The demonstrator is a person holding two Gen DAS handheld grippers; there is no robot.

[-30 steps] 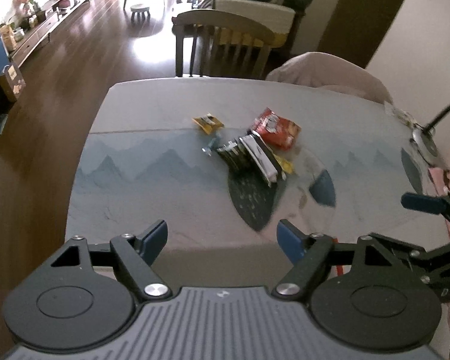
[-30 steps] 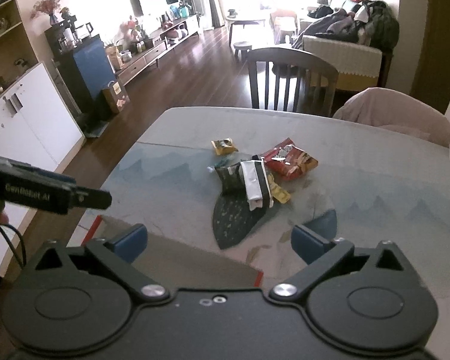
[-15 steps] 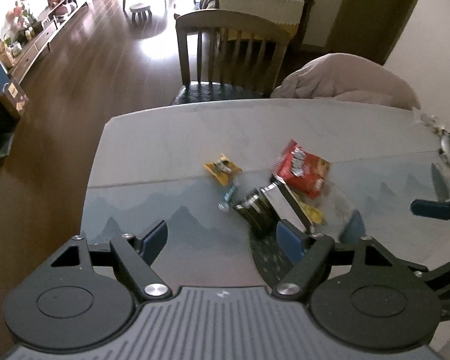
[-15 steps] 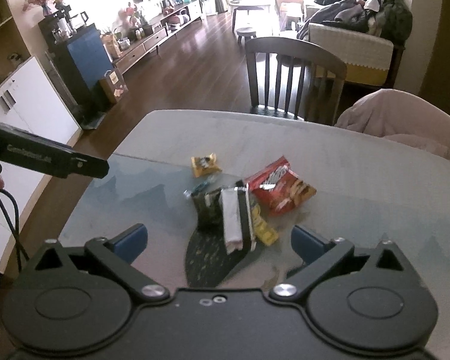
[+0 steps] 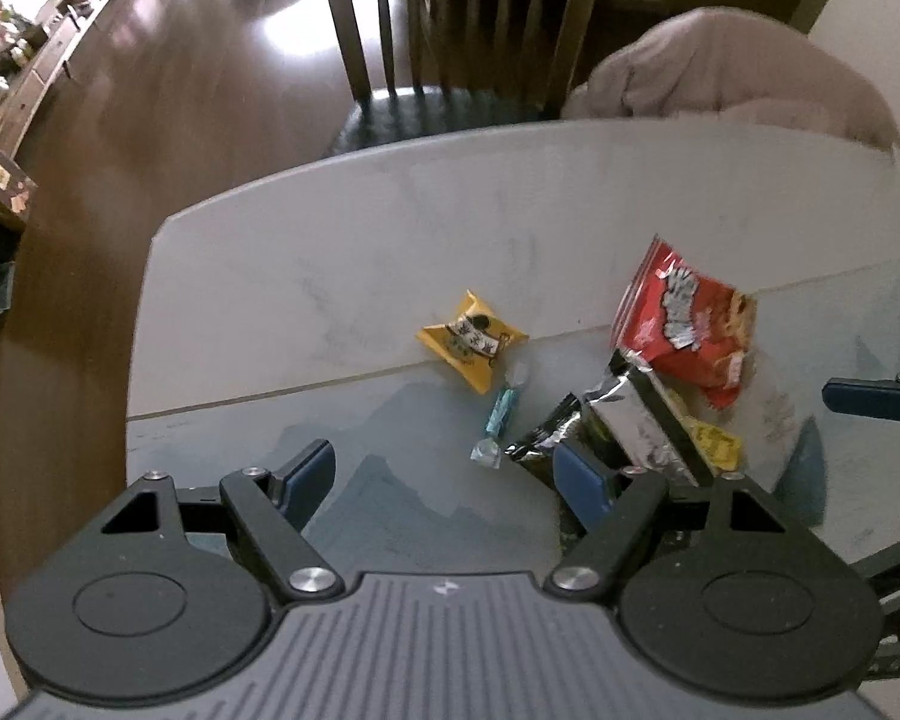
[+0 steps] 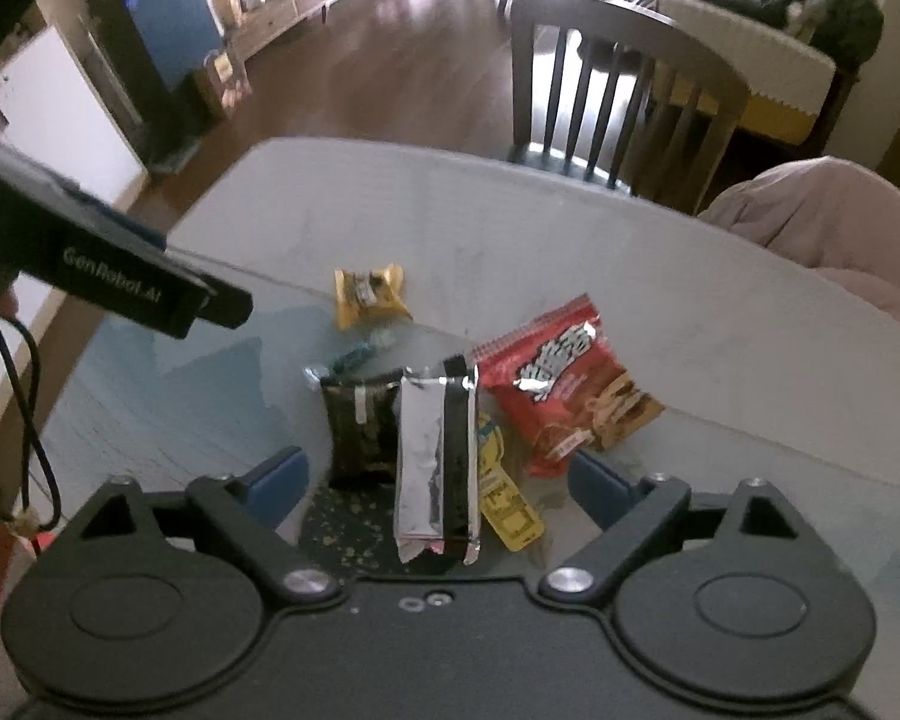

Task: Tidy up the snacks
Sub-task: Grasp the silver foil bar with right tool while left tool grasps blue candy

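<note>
Grey tabletop [image 6: 660, 276] holds a loose snack pile ahead of both tools. Left gripper [image 5: 447, 474] and right gripper [image 6: 438, 477] hover with jaws apart, empty; a silver-and-black foil packet [image 6: 435, 462] lies between the right fingertips, a red crinkly snack bag [image 6: 564, 384] just beyond.

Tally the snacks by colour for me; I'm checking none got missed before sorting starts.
Red: 1, bag
Yellow: 2, packet and sachet
Silver: 1, pack
Dark: 1, pack
Teal: 1, candy
Total: 6
</note>
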